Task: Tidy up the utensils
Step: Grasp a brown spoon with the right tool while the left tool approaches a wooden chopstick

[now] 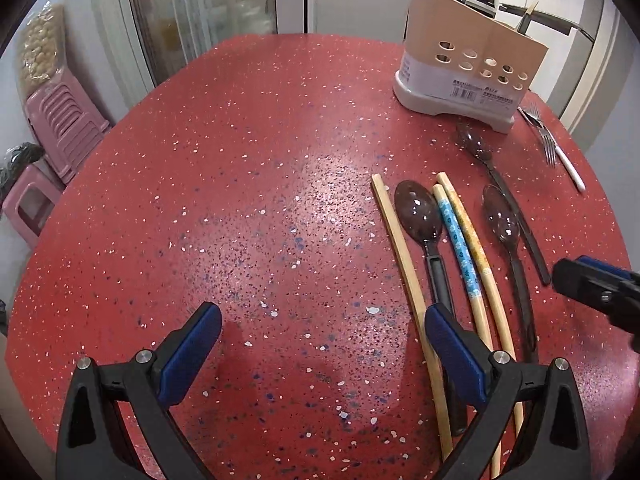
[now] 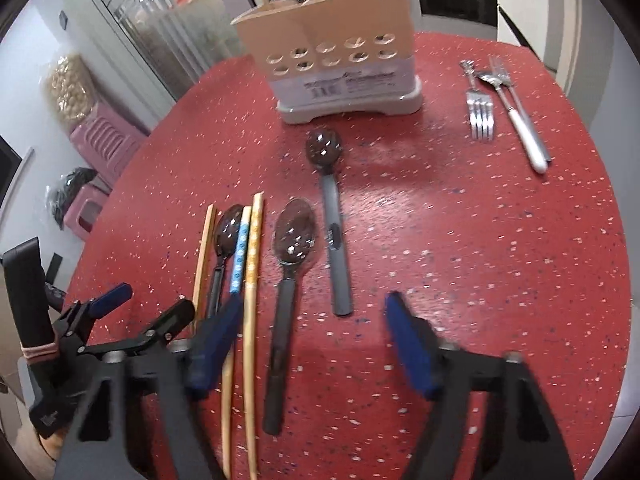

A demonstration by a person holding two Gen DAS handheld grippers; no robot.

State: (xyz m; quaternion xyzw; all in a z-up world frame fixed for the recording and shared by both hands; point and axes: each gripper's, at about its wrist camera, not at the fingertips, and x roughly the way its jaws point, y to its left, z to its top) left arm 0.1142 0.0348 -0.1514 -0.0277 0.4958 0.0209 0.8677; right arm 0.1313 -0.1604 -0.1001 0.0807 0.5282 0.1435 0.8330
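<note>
A beige utensil holder (image 1: 468, 68) (image 2: 336, 60) stands at the far side of the red speckled table (image 1: 240, 200), with a spoon and chopsticks in it. Three dark spoons lie on the table (image 2: 294, 236) (image 2: 324, 148) (image 2: 228, 232), with three chopsticks (image 2: 251, 280) beside them. Forks and a white-handled piece (image 2: 524, 132) lie at the right. My left gripper (image 1: 322, 320) is open over bare table, its right finger above the leftmost spoon's handle. My right gripper (image 2: 314, 320) is open, low over the middle spoon's handle.
Pink plastic stools (image 1: 60, 128) stand beyond the table's left edge, with a bag of light round things on them. A glass cabinet door (image 1: 200, 12) and a kitchen counter are behind the table. The left gripper's body shows at the left of the right wrist view (image 2: 80, 328).
</note>
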